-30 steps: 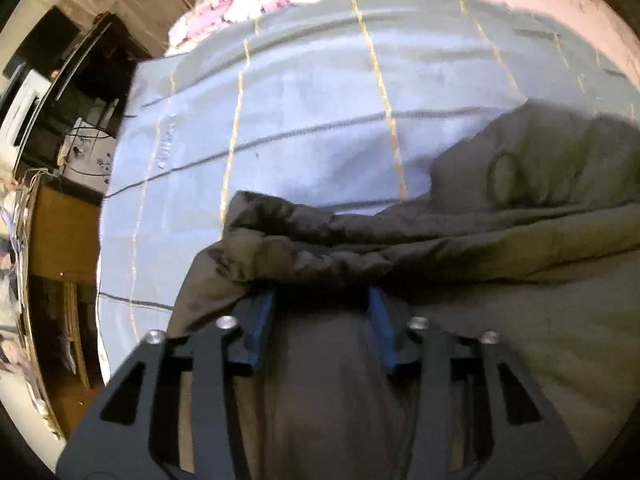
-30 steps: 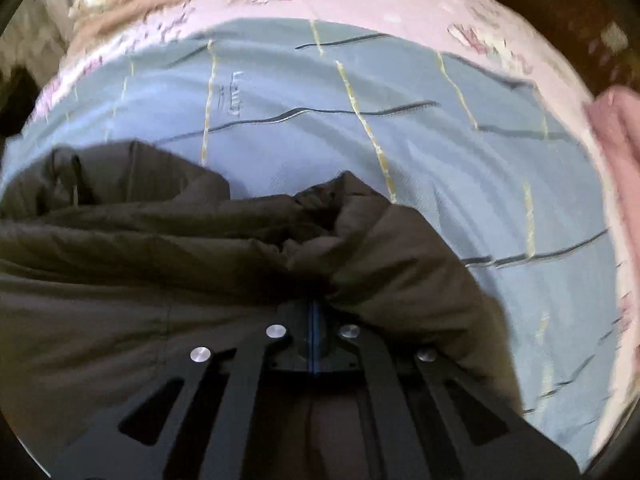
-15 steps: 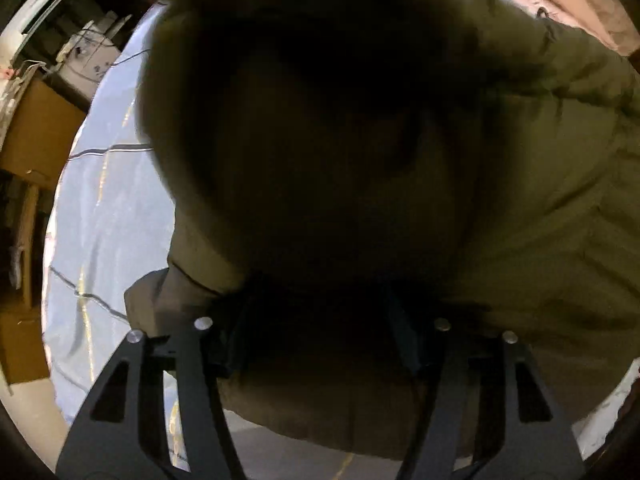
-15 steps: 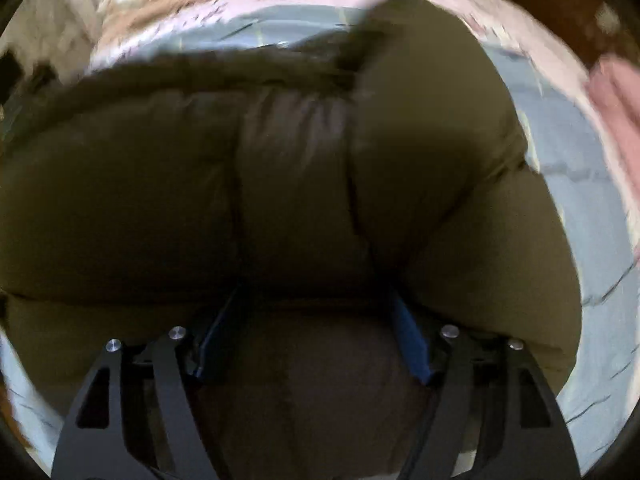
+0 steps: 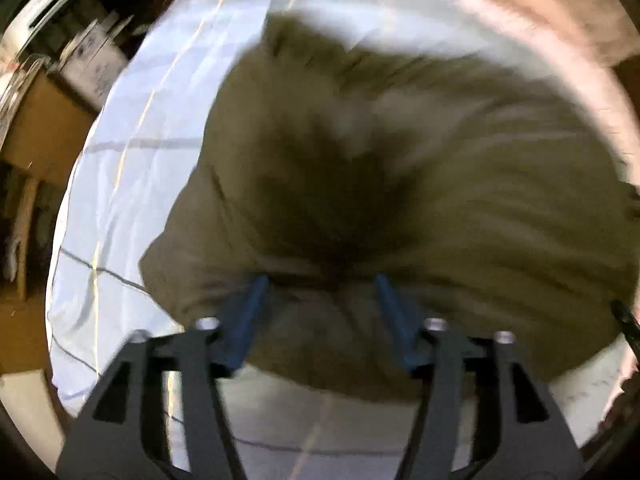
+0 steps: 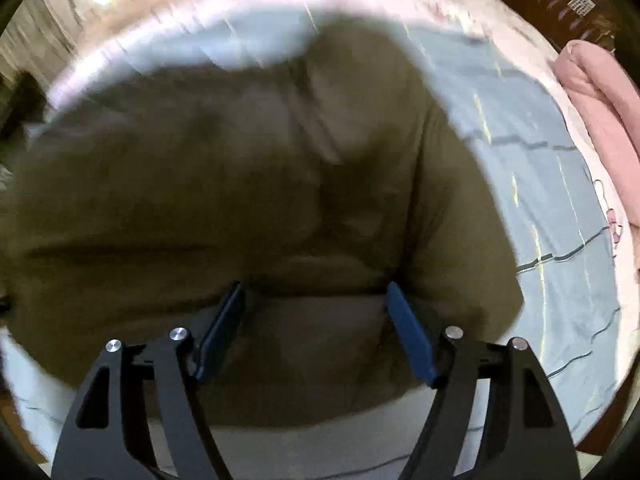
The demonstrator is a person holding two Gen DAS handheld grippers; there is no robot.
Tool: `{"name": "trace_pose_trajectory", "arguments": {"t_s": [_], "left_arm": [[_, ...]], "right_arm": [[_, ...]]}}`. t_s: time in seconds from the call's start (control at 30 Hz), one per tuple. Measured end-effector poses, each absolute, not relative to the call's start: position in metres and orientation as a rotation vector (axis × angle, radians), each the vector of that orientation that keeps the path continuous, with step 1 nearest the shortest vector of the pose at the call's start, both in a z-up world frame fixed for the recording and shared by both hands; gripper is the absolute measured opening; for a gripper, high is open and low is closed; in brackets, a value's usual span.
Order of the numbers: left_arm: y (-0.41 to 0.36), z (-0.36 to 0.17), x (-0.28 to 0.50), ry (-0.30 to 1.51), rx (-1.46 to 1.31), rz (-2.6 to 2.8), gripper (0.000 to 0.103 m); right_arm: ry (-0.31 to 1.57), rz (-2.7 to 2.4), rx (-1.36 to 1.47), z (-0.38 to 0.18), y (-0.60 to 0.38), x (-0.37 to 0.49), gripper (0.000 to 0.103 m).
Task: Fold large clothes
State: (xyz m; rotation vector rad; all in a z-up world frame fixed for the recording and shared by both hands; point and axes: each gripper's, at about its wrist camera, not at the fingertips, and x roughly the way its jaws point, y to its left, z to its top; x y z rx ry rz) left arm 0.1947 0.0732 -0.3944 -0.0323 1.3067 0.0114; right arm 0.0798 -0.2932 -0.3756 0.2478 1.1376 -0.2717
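A large olive-green padded jacket (image 5: 460,200) lies in a folded heap on the light blue sheet (image 5: 132,184); both views are blurred by motion. In the left wrist view my left gripper (image 5: 320,278) hovers over the jacket's near edge. Its jaws are opening, and the blue pads (image 5: 248,312) stand wide apart with no cloth pinched. In the right wrist view the jacket (image 6: 200,200) fills the middle. My right gripper (image 6: 316,285) is above its near edge, jaws also opening, with the pads (image 6: 412,336) clear of the fabric.
The blue sheet (image 6: 540,184) with yellow and dark lines covers a bed with a pink floral border. A pink blanket (image 6: 600,112) is bunched at the bed's right side. Brown wooden furniture (image 5: 36,120) and dark shelves stand off the bed's left edge.
Both grippers were shut on the jacket's bunched edge. They carried it over onto the rest of the jacket, let go, and pulled back and up with jaws spread.
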Motion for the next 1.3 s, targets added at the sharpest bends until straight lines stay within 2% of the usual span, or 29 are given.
{"name": "trace_pose_trajectory", "arguments": {"t_s": [0.03, 0.1, 0.2, 0.4, 0.57, 0.83, 1.3], "left_arm": [[0.069, -0.372, 0.184, 1.275, -0.026, -0.004, 0.091], [0.057, -0.324, 0.16, 1.203, 0.002, -0.012, 0.093], [0.037, -0.258, 0.121, 1.13, -0.005, -0.05, 0.101], [0.007, -0.167, 0.062, 1.106, -0.001, -0.121, 0.101], [-0.013, -0.108, 0.036, 1.026, 0.086, -0.177, 0.101], [-0.017, -0.075, 0.022, 1.005, 0.094, -0.145, 0.101], [-0.02, -0.061, 0.022, 1.007, 0.081, -0.136, 0.101]], "right_arm": [[1.121, -0.256, 0.24, -0.358, -0.285, 0.075, 0.083], [1.092, -0.223, 0.252, -0.316, -0.262, 0.061, 0.094], [1.109, -0.249, 0.275, -0.267, -0.238, 0.042, 0.096], [1.137, -0.316, 0.222, -0.18, -0.211, 0.014, 0.098], [1.113, -0.327, 0.213, -0.138, -0.207, 0.005, 0.102], [1.091, -0.293, 0.163, -0.101, -0.196, -0.001, 0.102], [1.074, -0.274, 0.147, -0.086, -0.195, -0.007, 0.102]]}}
